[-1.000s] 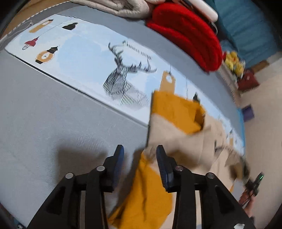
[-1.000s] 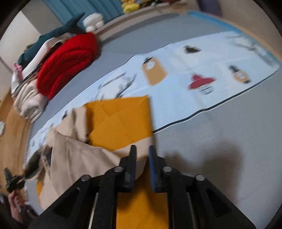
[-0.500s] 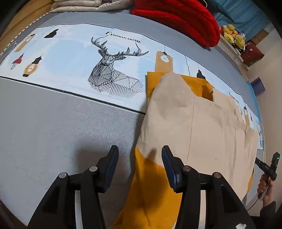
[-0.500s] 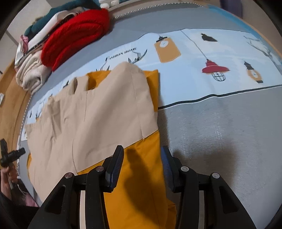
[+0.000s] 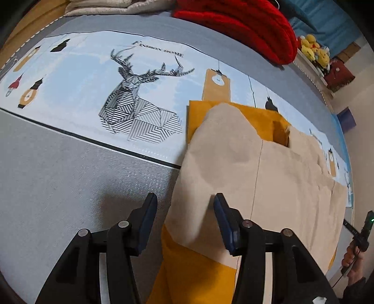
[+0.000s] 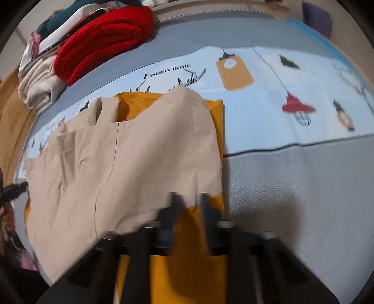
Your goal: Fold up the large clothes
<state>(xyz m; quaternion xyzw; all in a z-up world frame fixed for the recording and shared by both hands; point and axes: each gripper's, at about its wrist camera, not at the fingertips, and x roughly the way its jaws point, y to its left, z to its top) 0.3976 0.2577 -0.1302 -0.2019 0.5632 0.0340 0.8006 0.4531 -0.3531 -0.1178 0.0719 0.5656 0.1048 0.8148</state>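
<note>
Over the garment (image 5: 268, 177), left claw (image 5: 184, 218) is closing, unclamped; right claw (image 6: 188, 205) looks shut.

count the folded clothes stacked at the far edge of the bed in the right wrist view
3 that can be made out: a red knit on the right of the pile, a cream fleece at lower left, a dark teal garment on top. White and pink layers between them may be further pieces.
</note>
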